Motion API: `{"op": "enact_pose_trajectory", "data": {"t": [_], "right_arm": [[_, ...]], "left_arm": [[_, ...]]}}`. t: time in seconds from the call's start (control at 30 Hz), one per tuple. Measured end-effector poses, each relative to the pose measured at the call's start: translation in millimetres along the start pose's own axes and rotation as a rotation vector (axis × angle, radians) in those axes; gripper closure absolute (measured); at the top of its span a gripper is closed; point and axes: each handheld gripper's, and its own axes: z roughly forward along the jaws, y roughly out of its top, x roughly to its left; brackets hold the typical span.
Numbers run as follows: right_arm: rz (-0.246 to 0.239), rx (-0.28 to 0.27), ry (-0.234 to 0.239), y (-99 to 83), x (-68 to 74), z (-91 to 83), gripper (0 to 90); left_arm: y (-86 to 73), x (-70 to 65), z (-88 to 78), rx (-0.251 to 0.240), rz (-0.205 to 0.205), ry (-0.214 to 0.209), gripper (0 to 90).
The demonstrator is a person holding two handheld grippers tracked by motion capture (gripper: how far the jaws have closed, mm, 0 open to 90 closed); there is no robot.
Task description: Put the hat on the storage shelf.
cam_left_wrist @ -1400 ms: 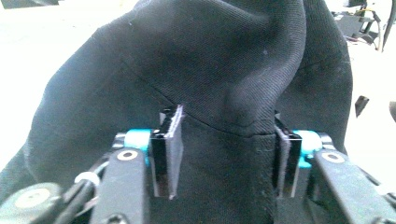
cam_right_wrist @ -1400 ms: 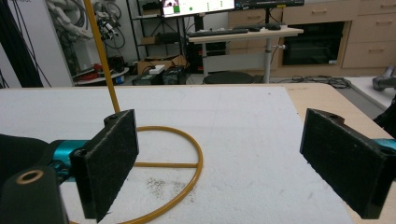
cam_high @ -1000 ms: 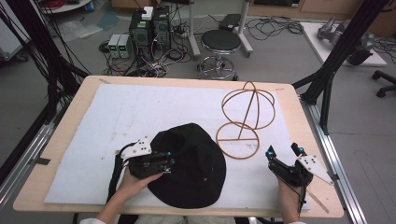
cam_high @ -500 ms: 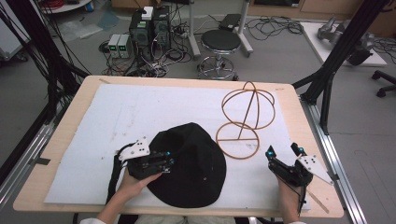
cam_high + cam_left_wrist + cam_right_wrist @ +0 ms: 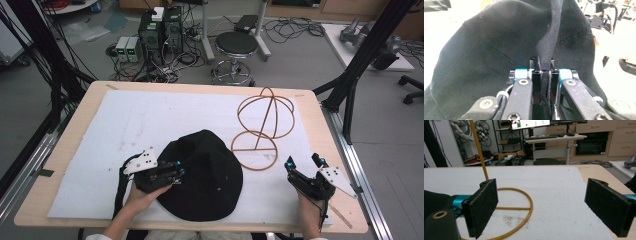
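The left gripper [image 5: 545, 86] has its jaws pinched tight on a fold of the black hat's [image 5: 202, 175] brim, the cloth bunched into a narrow ridge between the pads and rising away from them in the left gripper view. From above, that gripper lies at the hat's left edge, low on the white mat [image 5: 100, 130], with the rest of the hat spread flat on the mat toward the table's near side. The right gripper [image 5: 304, 167] rests well apart at the mat's right edge, its jaws spread wide with nothing between them; its own view looks across bare mat to the base ring of the wire hat stand [image 5: 264, 127], which stands upright just beyond the hat and to its right. The work appears to be getting the hat onto that stand. The likely trouble is the one-sided hold: lifted by a thin pinch of soft fabric, the hat may sag and fold, or slip free. The light stand could also tip or slide if the drooping cloth drags against its wire dome, since nothing steadies its base.
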Motion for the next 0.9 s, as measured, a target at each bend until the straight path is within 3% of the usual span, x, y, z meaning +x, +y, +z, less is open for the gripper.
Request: {"op": "enact_pose_trajectory", "data": {"t": [0.23, 0.57, 0.9], "right_arm": [[0.002, 0.0, -0.005, -0.1, 0.2, -0.2, 10.7], [-0.001, 0.001, 0.006, 0.3, 0.7, 3.2, 10.7], [0.002, -0.001, 0.011, 0.6, 1.1, 3.9, 10.7]], "left_arm": [[5.1, 4.0, -9.0, -0.031, 0.013, 0.019, 86.2], [23.9, 10.0, -27.9, -0.147, 0.035, 0.06, 86.2], [39.2, 9.1, -31.4, -0.256, 0.055, 0.092, 86.1]]}}
